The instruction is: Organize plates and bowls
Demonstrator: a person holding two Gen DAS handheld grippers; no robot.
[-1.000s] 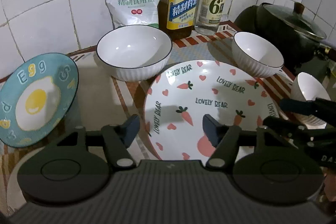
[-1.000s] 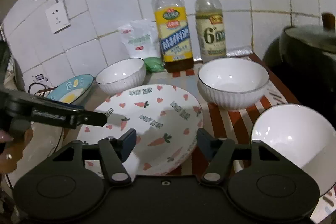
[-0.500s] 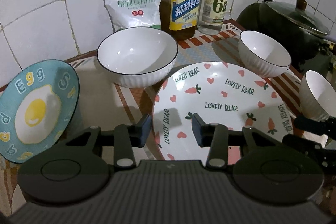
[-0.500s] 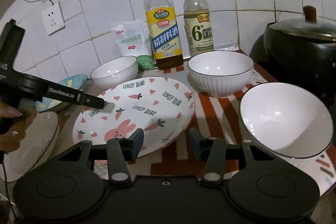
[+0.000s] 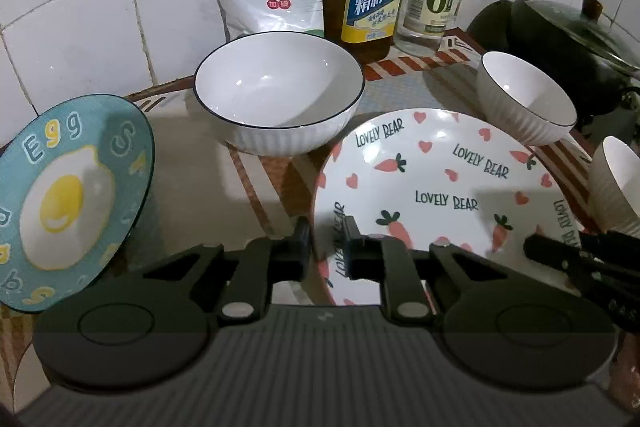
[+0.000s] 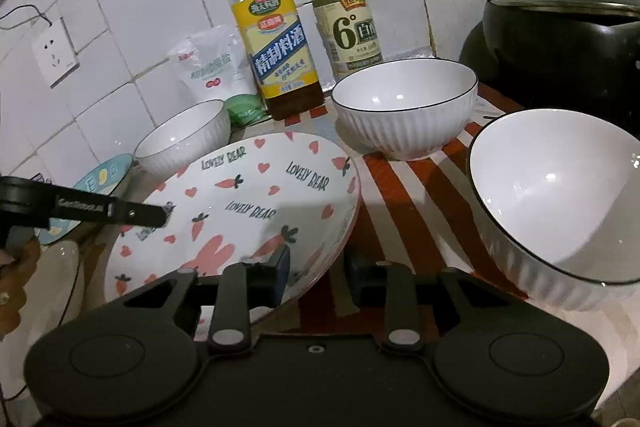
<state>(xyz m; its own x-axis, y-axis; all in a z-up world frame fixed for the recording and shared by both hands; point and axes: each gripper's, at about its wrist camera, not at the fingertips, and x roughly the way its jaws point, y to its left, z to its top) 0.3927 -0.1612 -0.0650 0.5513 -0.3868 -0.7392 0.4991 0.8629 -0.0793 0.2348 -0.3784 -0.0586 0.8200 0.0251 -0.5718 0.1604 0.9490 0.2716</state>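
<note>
While both clamp it: L tool point(image 5: 325, 243) & R tool point(image 6: 316, 269) on carrot plate point(image 5: 432, 187) rim

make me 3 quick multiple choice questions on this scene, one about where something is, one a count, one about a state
1. The yellow-labelled cooking wine bottle stands:
A. against the tiled wall
B. inside a bowl
C. on the plate

2. White ribbed bowls in the right wrist view:
A. one
B. three
C. five

3. The left gripper is:
A. wide open over the teal egg plate
B. closed to a narrow gap at the rim of the white carrot-and-heart plate
C. holding a bottle

A: it stands behind the dishes by the tiles.
B: three show.
B: fingers straddle that rim.
</note>
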